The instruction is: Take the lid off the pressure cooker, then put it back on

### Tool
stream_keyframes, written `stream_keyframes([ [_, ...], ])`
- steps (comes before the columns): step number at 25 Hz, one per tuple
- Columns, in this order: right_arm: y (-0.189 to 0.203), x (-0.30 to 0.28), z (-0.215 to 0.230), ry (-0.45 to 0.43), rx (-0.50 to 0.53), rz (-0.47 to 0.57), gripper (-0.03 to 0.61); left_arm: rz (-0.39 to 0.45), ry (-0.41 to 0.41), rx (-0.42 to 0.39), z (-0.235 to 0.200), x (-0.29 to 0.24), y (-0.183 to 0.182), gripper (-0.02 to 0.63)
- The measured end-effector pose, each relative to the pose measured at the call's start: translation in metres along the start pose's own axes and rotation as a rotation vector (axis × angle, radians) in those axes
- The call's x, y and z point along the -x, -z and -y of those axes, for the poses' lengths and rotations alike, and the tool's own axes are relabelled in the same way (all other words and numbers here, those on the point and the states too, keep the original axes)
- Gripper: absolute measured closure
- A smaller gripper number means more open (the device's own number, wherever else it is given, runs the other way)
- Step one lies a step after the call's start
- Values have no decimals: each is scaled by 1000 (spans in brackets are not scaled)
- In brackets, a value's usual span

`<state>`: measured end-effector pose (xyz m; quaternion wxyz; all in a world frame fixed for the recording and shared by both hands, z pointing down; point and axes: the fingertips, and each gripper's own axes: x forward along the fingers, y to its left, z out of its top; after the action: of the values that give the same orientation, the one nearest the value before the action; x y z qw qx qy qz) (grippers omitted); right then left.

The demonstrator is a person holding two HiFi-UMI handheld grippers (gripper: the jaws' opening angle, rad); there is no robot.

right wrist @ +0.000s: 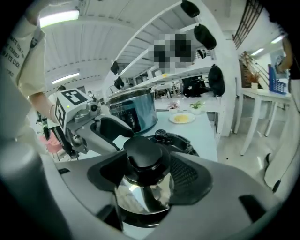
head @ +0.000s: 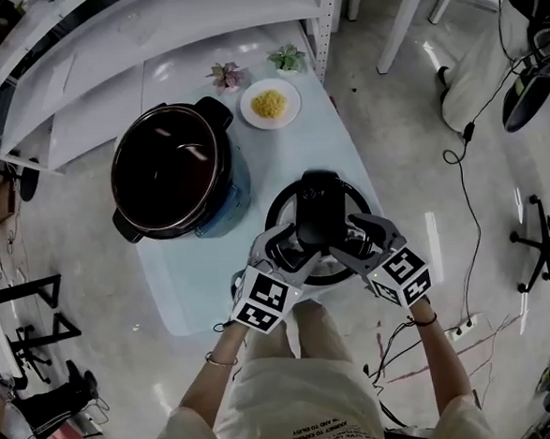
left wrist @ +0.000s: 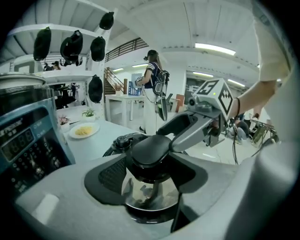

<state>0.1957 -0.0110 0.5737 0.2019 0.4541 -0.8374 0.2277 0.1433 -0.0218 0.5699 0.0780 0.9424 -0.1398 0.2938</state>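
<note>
Both tools share the lid's black knob [left wrist: 151, 149] — left gripper [head: 294, 248] and right gripper [head: 352, 240] each clamp it from opposite sides, jaws wide. The lid [head: 322, 194] is at lower centre, by the table's [head: 190, 285] near edge; the open pressure cooker [head: 168, 170] stands upper left. Uneven pull could tilt the lid out of both grips — bare floor lies just beyond that edge. Free room lies up-left.
</note>
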Motion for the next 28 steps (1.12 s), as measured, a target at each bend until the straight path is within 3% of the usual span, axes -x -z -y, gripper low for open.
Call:
stream_keyframes([
  [3,-8,17,3,70,-61,73,309,23,-40,38,0,14,-4,343],
  [7,-23,41,-7,78,-97,162,376,77,-128,80,-7,37,-16,496],
  [10,-39,61,-10,116,-95,216,451,125,-167,112,-12,53,-30,540],
  [12,-52,74,-11,159,-82,255,518,154,-176,106,-15,64,-41,555],
  [15,-70,92,-18,206,-56,303,556,187,-170,79,-15,80,-55,572],
  [22,-100,124,-34,253,-49,381,574,228,-134,-1,-12,116,-81,588],
  [28,-119,146,-44,308,-49,442,574,273,-132,-15,-19,141,-93,588],
])
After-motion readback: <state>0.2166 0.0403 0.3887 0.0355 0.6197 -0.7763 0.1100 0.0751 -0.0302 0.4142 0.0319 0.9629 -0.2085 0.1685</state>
